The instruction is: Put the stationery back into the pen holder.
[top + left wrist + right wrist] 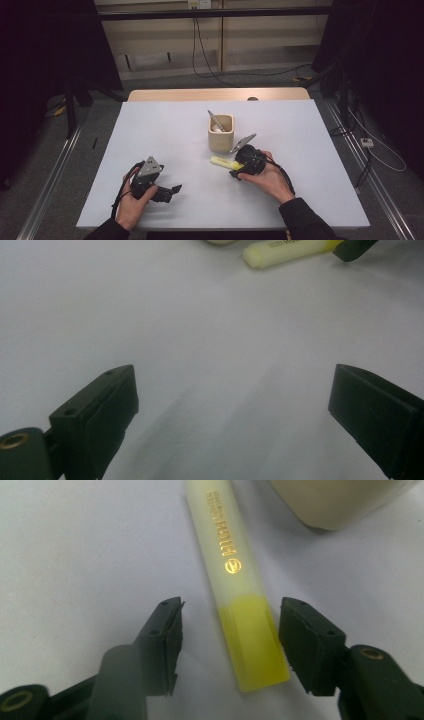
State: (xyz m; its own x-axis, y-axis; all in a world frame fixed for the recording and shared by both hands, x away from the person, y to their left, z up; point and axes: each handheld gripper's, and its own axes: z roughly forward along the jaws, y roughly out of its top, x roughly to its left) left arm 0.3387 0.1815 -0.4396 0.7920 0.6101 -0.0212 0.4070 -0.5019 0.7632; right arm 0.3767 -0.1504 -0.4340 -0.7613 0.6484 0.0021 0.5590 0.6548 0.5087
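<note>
Highlighter (223, 162) lies flat on the white counter (175, 130), just in front of the beige pen cup (221, 135) and a little toward the person. Its pale, capped end points away from the right hand-held gripper (237, 169); in the right gripper view the bright yellow end (252, 647) sits between the two black jaws. Those jaws stand apart on either side of the marker, with a gap visible on the left side; on the right the pad is very close, and contact cannot be told. The right hand-held gripper is therefore open around the highlighter, not clamped on it. Gold lettering runs along the pale barrel, too blurred to read fully. The rounded base of the pen cup (340, 505) shows just beyond the marker in that view.

The pen cup stands upright near the middle of the counter and holds a grey pen-like item (215, 120) leaning toward the far left, plus something white inside.

The left hand-held gripper (170, 192) rests low on the counter, well to the left of the pen cup and nearer the person, held by the left hand (131, 202). In the left gripper view its jaws are spread wide with bare counter between them, and the highlighter (287, 252) lies farther off.

The right hand (270, 180) grips its tool just right of the highlighter.
</note>
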